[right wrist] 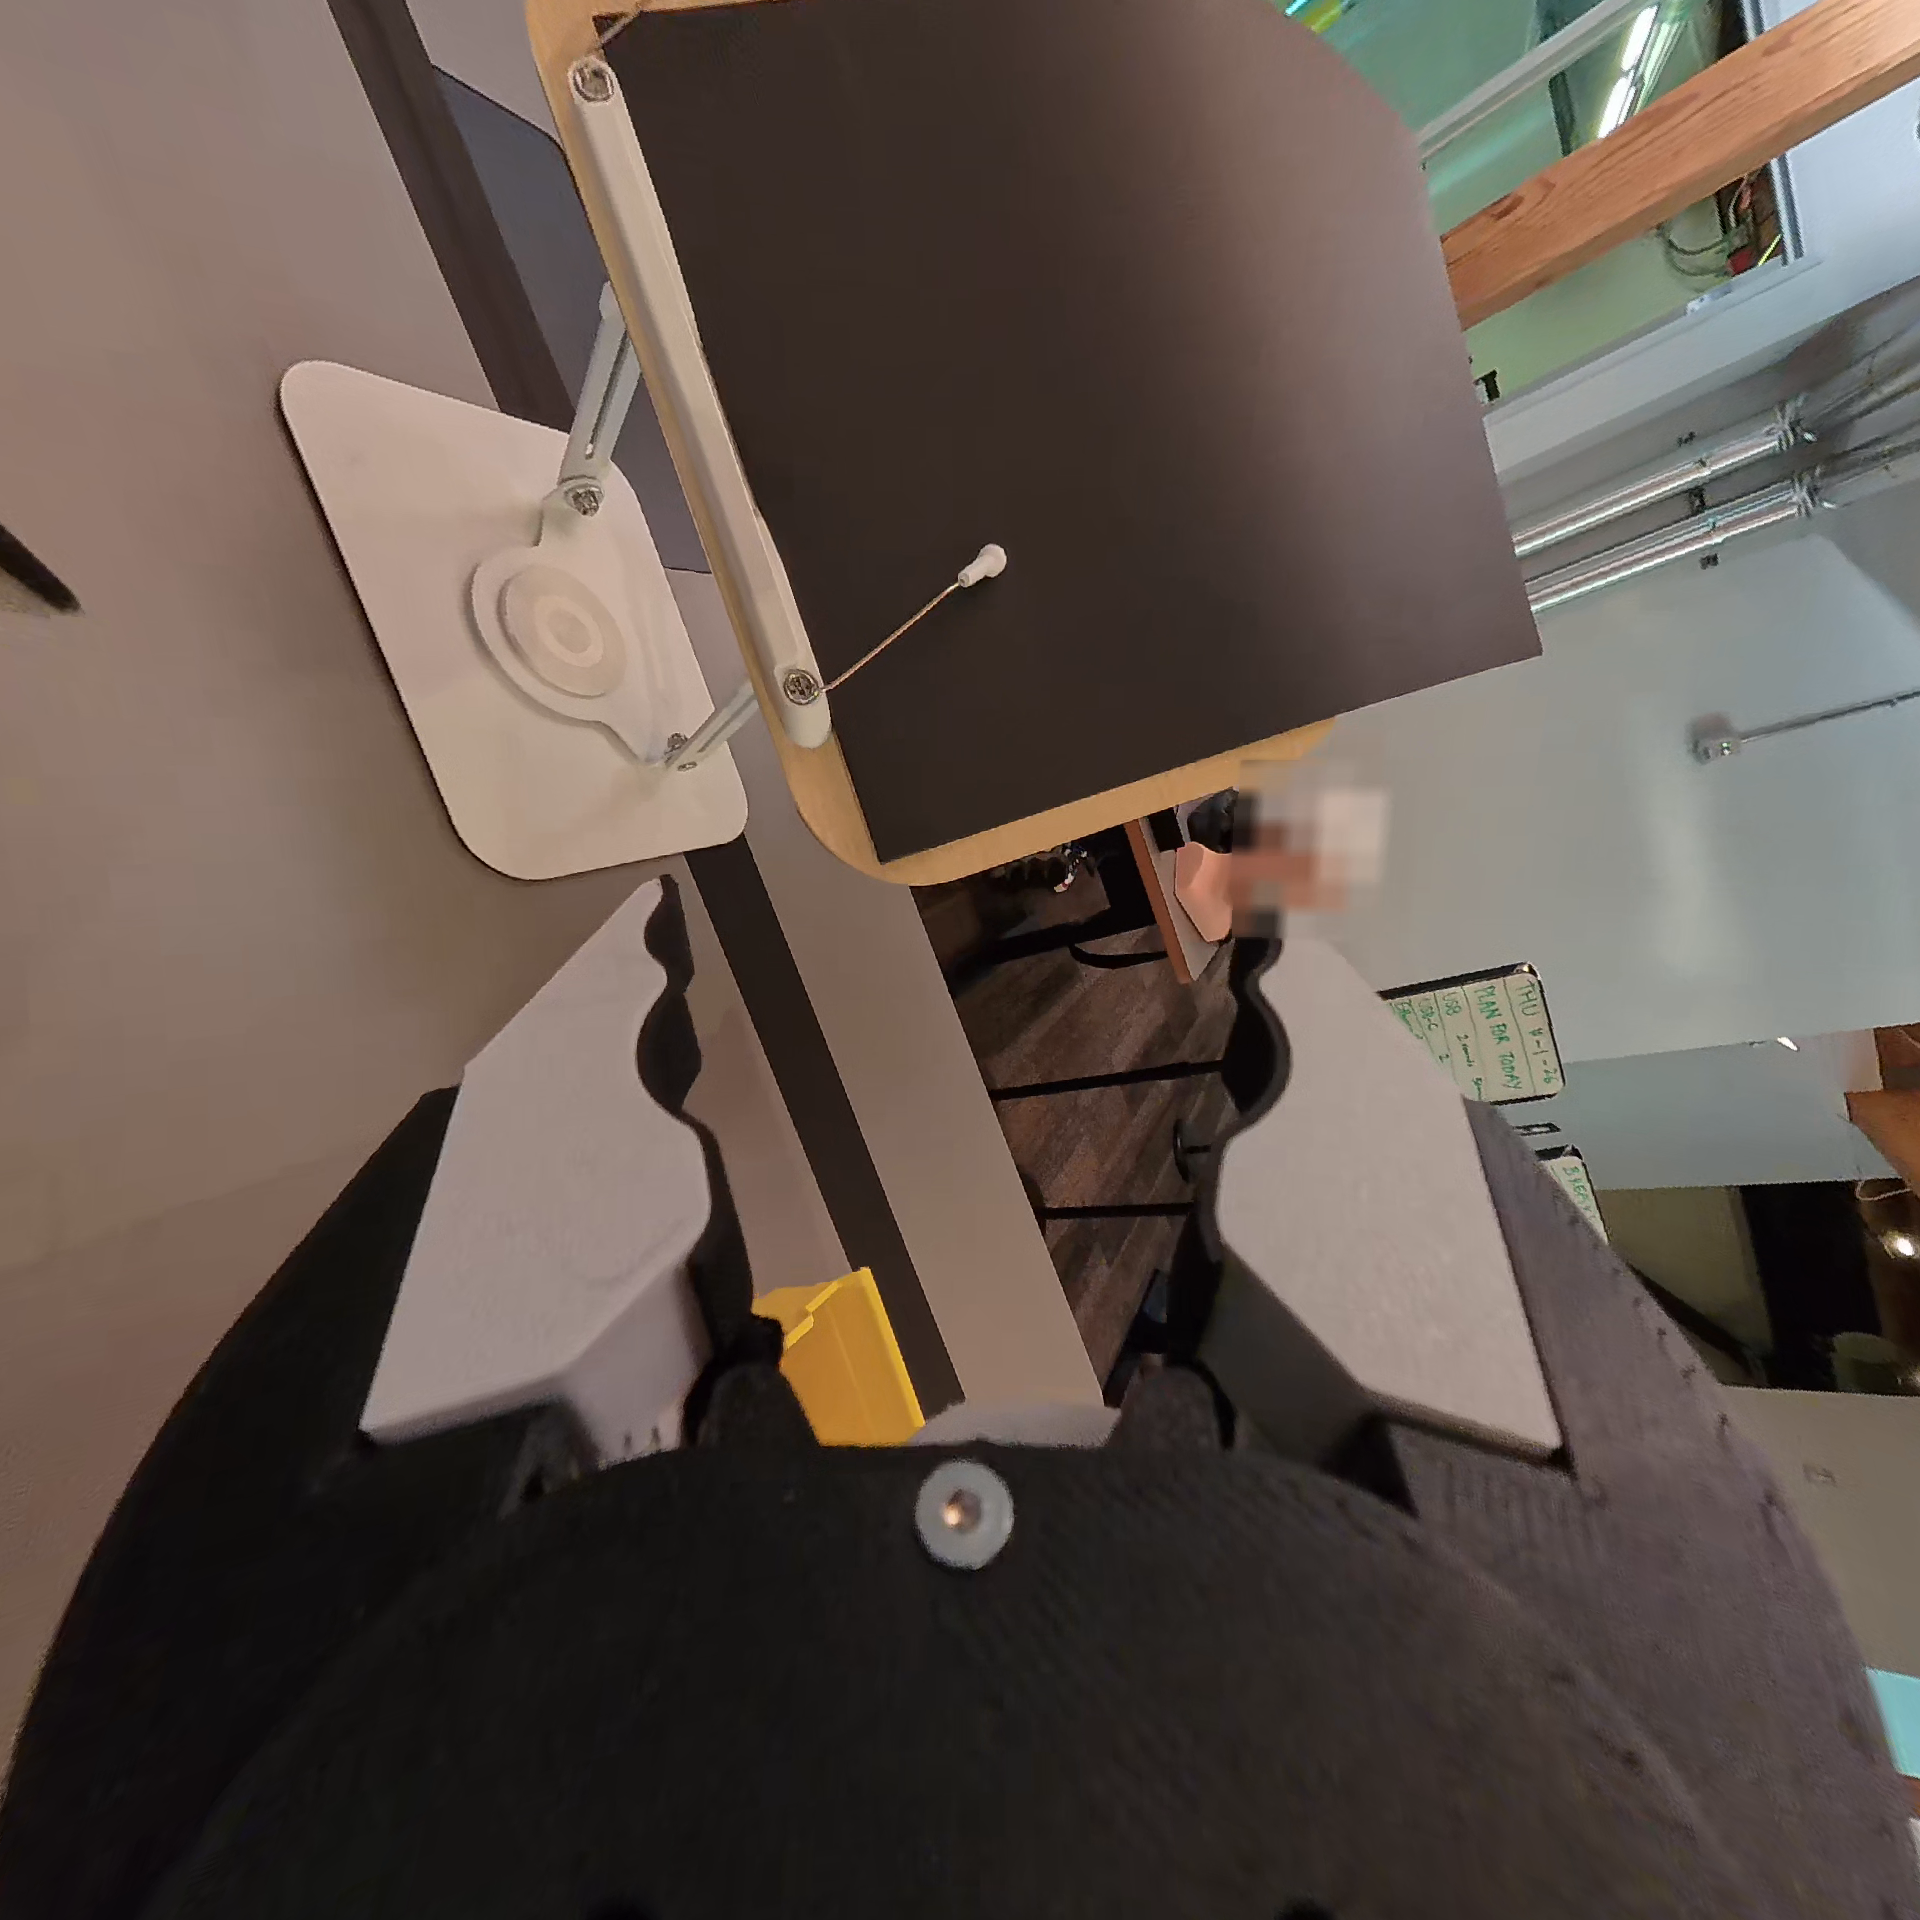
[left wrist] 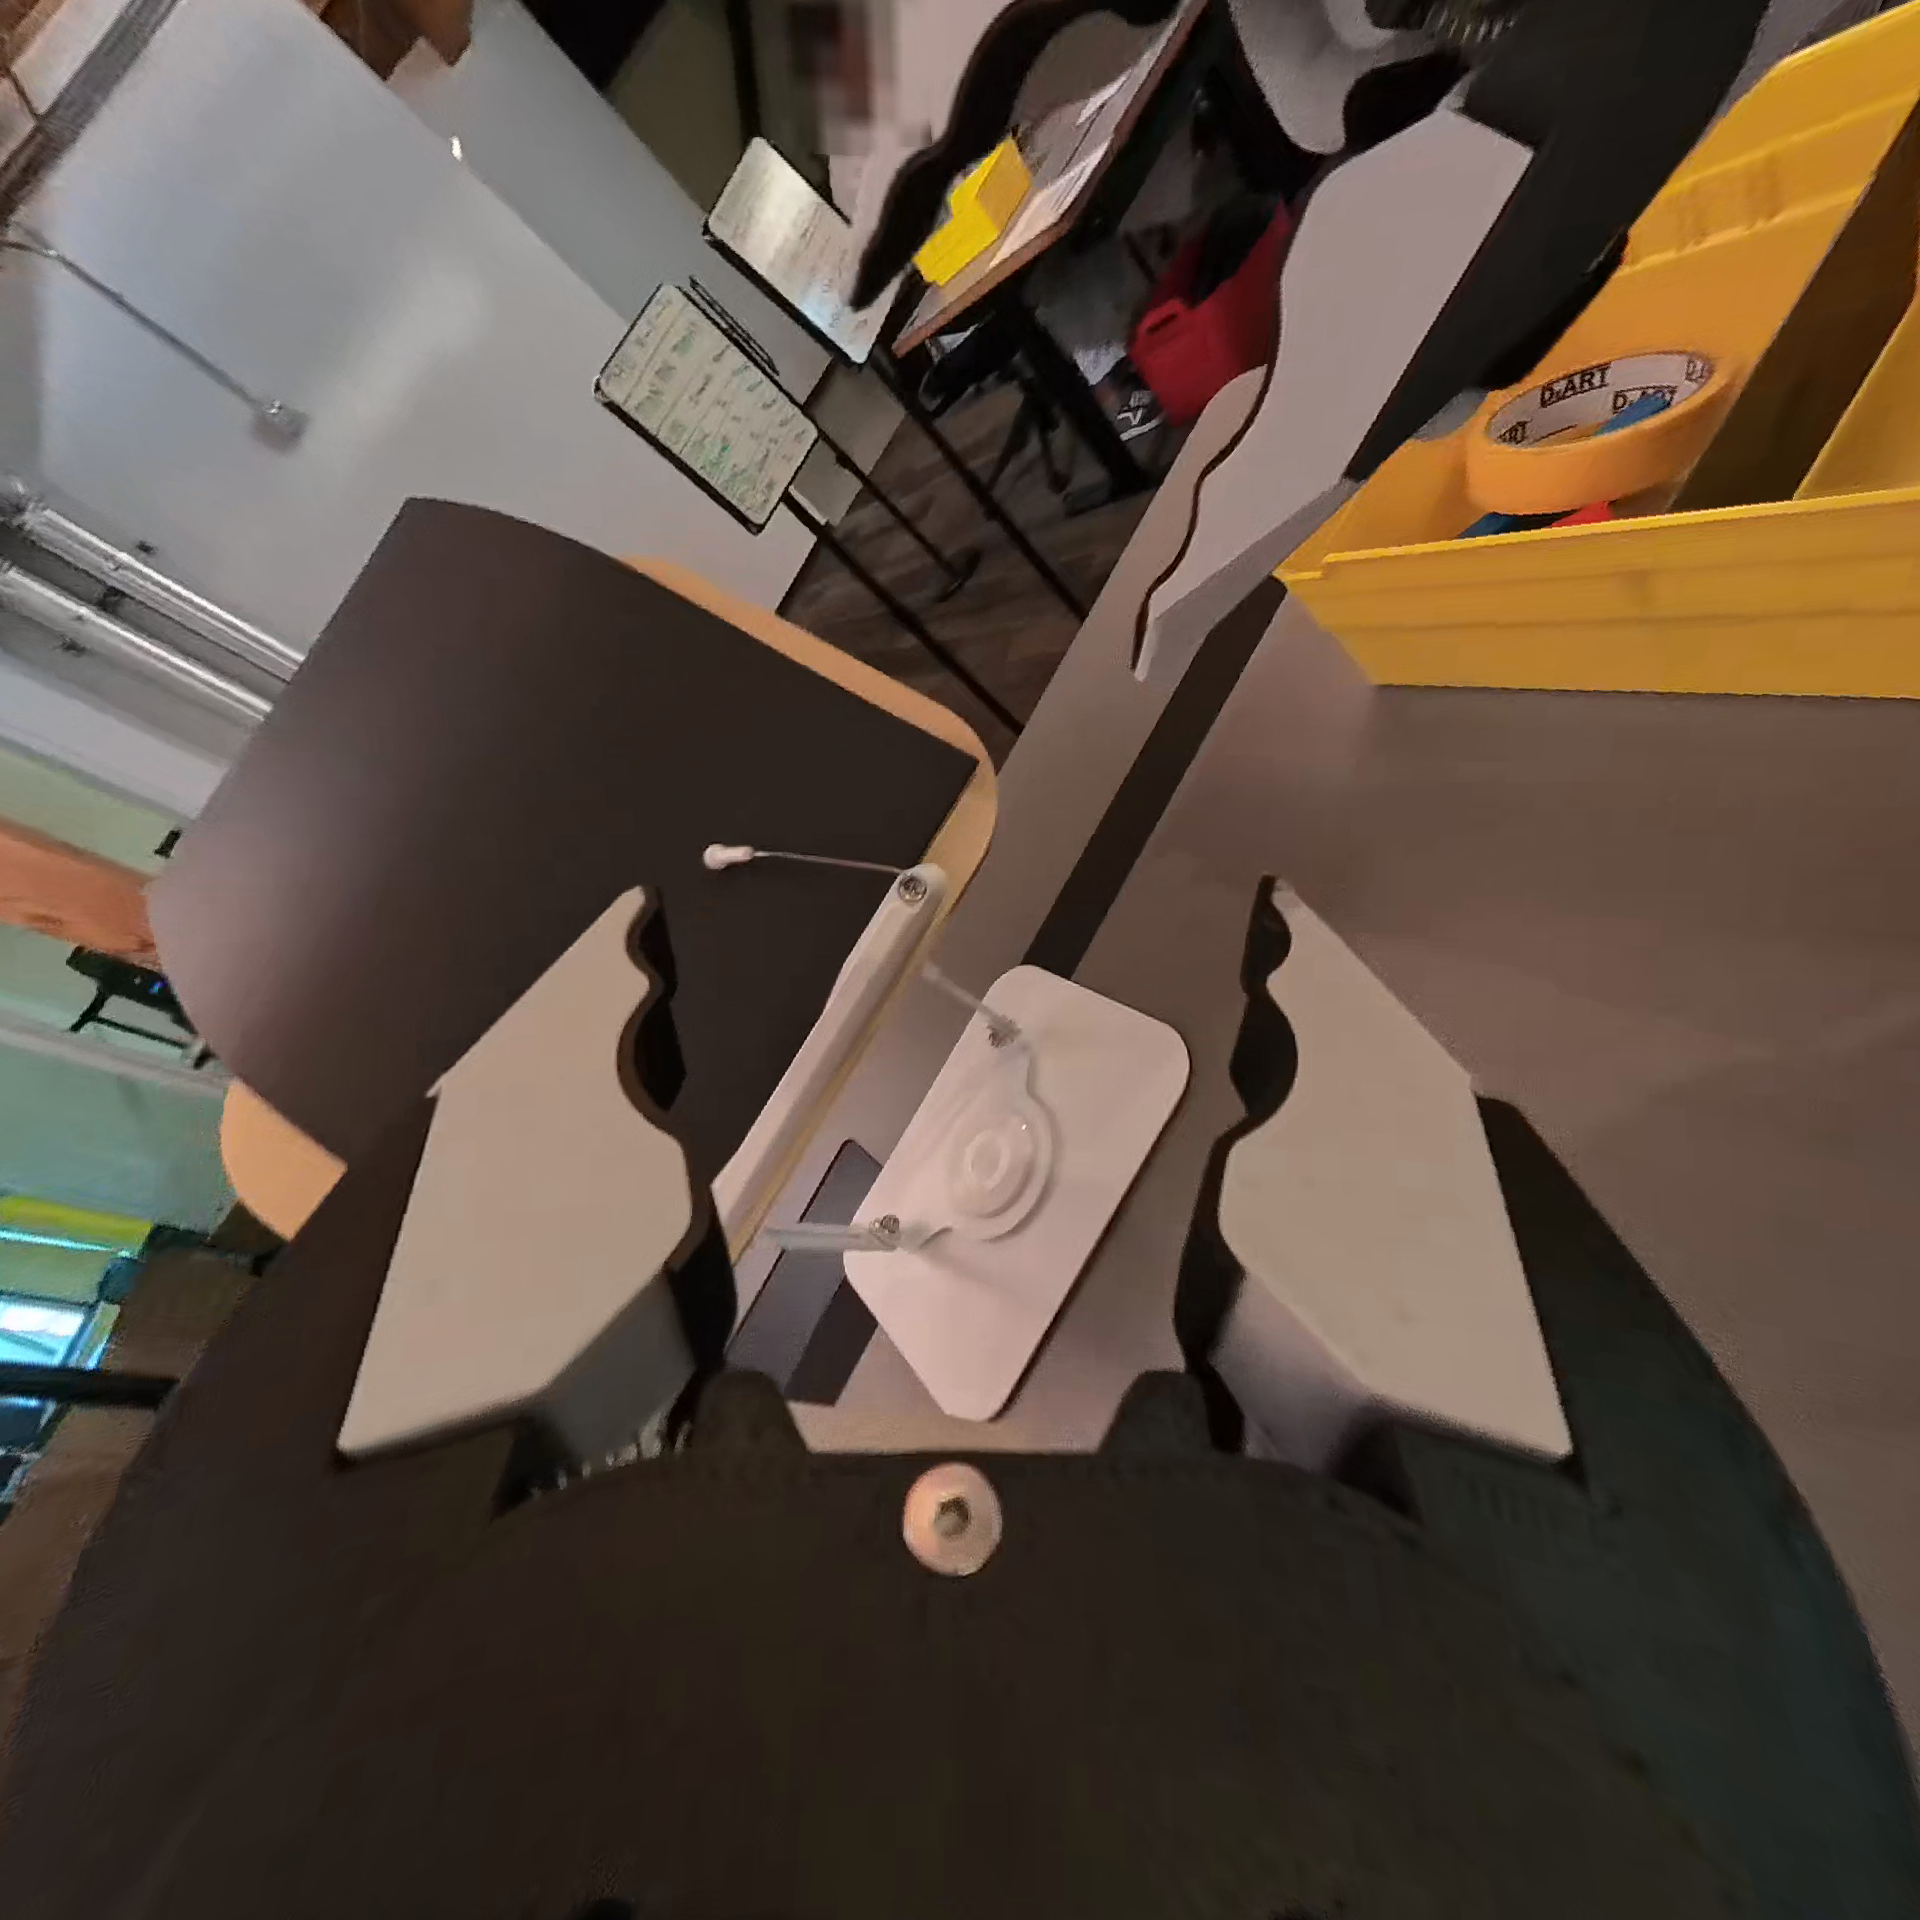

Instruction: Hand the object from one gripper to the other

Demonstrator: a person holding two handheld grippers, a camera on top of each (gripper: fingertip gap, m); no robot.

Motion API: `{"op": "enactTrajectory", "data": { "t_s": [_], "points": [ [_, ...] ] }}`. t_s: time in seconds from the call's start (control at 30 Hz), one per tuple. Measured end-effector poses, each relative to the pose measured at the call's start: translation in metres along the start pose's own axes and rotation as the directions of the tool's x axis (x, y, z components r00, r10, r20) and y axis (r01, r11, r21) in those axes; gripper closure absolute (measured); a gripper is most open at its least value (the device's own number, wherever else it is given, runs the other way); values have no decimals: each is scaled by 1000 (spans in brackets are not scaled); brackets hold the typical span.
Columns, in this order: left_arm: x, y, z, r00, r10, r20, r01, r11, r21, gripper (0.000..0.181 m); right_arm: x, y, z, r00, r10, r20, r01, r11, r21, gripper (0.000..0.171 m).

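Both grippers stood with jaws spread wide and nothing between them. The left gripper [left wrist: 961,987] faced a white stand base [left wrist: 1023,1184] near the grey table's [left wrist: 1507,883] edge, beside a black board [left wrist: 561,769]. The right gripper [right wrist: 961,1023] pointed past that edge toward open floor. A yellow bin [left wrist: 1621,592] held a tape roll [left wrist: 1590,426]; which thing was meant for the handover could not be told.

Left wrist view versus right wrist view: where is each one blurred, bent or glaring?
Left wrist view: the other gripper at the top is motion-smeared, the yellow plastic bin is soft, and the white rectangular stand base is sharp. Right wrist view: mostly crisp, with wide-angle bending of the wooden beam and soft sheen on the black wood-edged board.
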State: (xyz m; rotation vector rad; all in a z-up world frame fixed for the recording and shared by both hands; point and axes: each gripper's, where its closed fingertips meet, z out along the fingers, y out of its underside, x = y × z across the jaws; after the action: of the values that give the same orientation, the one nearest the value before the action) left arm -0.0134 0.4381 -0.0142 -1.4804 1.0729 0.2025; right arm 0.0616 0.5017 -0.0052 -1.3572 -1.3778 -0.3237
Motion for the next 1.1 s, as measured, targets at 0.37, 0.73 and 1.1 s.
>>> {"op": "enactTrajectory", "data": {
  "t_s": [0.37,0.73,1.1],
  "points": [
    [-65,64,-120,970,-96,224,117,990,-84,76,-5,-19,-5,1000,-26,-4,26,999,36,68],
    [-136,209,-311,820,-166,548,309,934,-179,85,-28,-47,8,991,-132,-19,132,991,17,71],
    [-107,281,-373,865,-160,475,314,912,-264,146,-54,-131,-13,983,-161,-83,172,973,156,136]
  ]
}}
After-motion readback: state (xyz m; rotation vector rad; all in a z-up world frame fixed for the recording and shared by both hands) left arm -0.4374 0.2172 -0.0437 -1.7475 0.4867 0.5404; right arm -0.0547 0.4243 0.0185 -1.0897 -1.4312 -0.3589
